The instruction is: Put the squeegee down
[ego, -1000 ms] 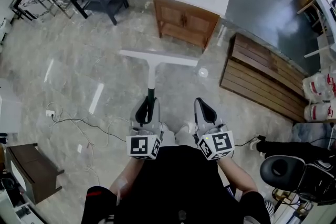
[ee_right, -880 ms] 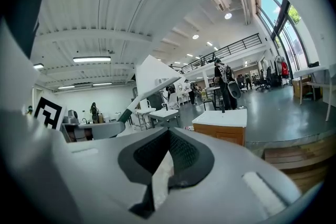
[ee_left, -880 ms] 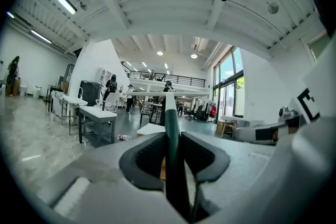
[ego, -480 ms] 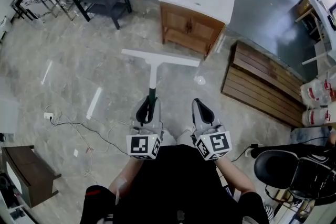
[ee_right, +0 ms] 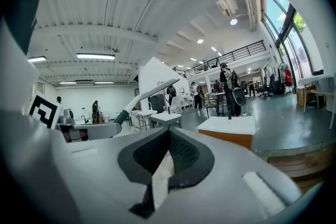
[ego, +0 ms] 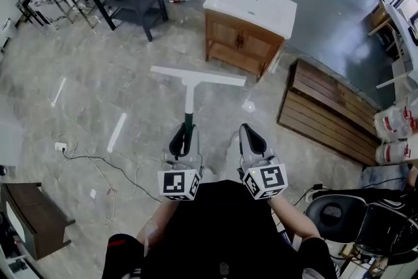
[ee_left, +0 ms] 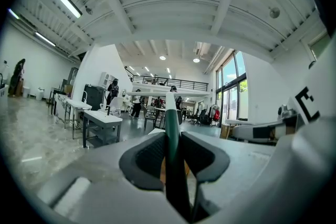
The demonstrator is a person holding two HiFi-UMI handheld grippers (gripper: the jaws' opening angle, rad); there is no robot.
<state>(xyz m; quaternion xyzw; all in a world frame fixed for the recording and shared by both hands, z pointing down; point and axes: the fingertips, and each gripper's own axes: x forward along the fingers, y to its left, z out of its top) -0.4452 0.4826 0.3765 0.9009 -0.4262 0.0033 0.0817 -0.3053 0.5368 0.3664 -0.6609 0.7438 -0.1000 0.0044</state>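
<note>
The left gripper (ee_left: pixel 170 139) has its dark pads clamped on the dark green grip of the long, white-shafted squeegee (ego: pixel 190 96), which juts out level ahead of the person, its wide white blade (ego: pixel 198 77) lying crosswise in the air above the grey marbled floor (ego: pixel 85 88); the right gripper (ee_right: pixel 168 136) is pinched together at the tips and looks empty, though a pale patch low between its pads may only be the floor showing through. The tool is probably light and stiff, but held at its very end it makes a long lever, so the blade end will want to dip and swing; the green sleeve is the surest hold, the smooth shaft likely slicker. Open floor lies ahead and to the left; the wooden vanity cabinet with a white basin top (ego: pixel 245 42) stands just beyond the blade, the slatted brown wooden platform (ego: pixel 326 111) is at the right, and a thin loose cable (ego: pixel 98 157) trails on the floor near the left.
</note>
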